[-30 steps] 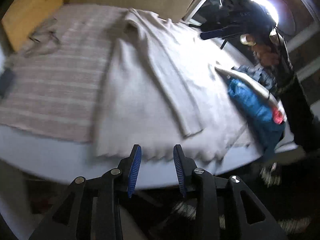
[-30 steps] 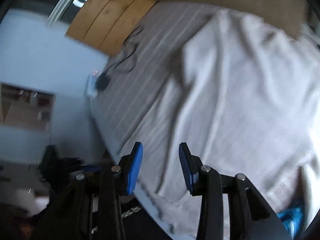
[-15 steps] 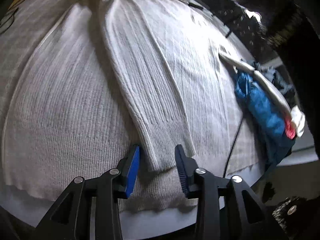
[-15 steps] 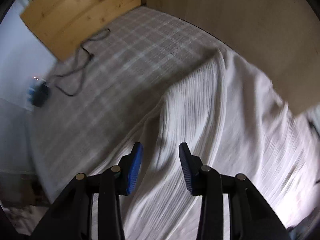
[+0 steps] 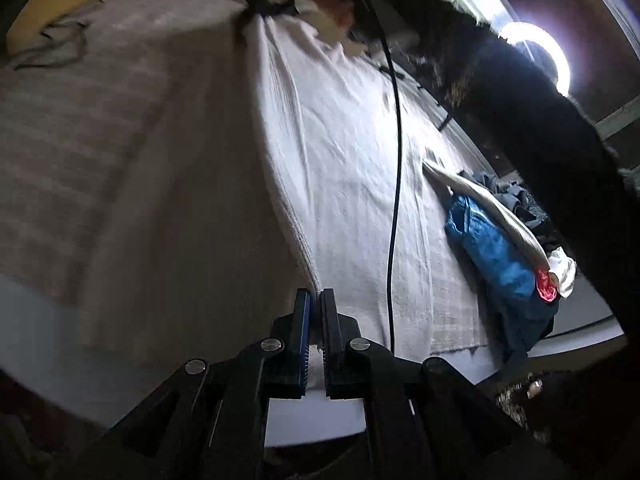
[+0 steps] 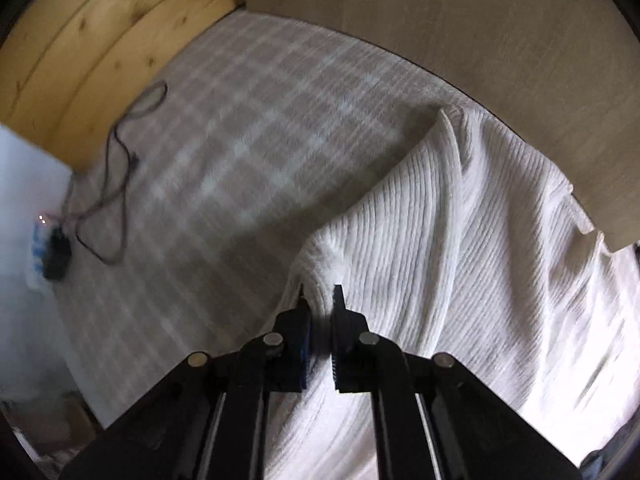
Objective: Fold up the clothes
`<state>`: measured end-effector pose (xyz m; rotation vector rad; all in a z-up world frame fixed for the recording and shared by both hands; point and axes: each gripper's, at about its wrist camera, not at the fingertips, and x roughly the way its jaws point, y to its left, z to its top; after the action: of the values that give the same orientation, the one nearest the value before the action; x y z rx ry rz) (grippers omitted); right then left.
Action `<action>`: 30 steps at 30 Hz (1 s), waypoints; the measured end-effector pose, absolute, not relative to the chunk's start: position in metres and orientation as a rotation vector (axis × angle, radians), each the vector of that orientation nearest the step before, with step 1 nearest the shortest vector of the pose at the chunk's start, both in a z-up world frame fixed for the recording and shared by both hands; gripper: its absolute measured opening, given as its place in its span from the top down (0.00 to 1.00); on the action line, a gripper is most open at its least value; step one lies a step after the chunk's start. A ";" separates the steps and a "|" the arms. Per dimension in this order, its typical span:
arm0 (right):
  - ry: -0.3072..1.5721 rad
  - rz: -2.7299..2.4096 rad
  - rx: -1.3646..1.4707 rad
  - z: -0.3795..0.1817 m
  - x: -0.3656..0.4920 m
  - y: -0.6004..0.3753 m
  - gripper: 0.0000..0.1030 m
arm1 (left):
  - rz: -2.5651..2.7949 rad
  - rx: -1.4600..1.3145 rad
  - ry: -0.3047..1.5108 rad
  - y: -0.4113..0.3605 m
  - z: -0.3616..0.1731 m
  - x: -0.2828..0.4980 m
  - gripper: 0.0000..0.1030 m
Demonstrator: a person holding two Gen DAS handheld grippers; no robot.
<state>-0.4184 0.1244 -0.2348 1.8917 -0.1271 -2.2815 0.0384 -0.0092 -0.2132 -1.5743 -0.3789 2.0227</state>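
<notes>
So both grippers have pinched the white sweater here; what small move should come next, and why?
Probably lift both grippers together and carry the pinched edge across the body. The left gripper is shut on the sweater at its raised edge, the right gripper on a bunched fold, and the rest lies flat on the checked blanket.

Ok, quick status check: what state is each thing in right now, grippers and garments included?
Left gripper: shut on the white sweater's edge.
Right gripper: shut on a bunched fold of the sweater.
White sweater: partly lifted, wrinkled, not yet folded.
Blue garment: crumpled in a pile at the bed's edge.
Black cable: lying loose on the checked bedspread.
</notes>
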 end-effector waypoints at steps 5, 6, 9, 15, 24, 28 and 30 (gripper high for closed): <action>-0.175 -2.259 1.909 -0.254 -0.430 0.118 0.93 | 2.097 -1.619 -0.387 -0.048 -0.213 0.028 0.96; -0.166 -2.267 1.901 -0.256 -0.431 0.115 0.93 | 2.107 -1.632 -0.393 -0.056 -0.215 0.026 0.96; -0.122 -2.286 1.881 -0.261 -0.435 0.106 0.91 | 2.108 -1.695 -0.423 -0.069 -0.231 0.017 0.95; 0.113 -2.324 1.835 -0.236 -0.416 0.090 0.56 | 2.208 -1.729 -0.355 -0.073 -0.223 0.015 0.70; 0.276 -2.330 1.959 -0.260 -0.424 0.078 0.54 | 2.242 -1.727 -0.151 -0.060 -0.231 0.002 0.59; 0.241 -2.399 1.977 -0.262 -0.423 0.076 0.65 | 2.203 -1.680 -0.115 -0.053 -0.233 0.003 0.72; 0.165 -2.408 1.966 -0.261 -0.421 0.085 0.80 | 2.189 -1.662 -0.128 -0.054 -0.233 0.003 0.90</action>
<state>-0.4206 0.0849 -0.2611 1.9659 0.1646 -2.4075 0.0030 -0.0541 -0.2326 -1.6625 -0.1275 2.1888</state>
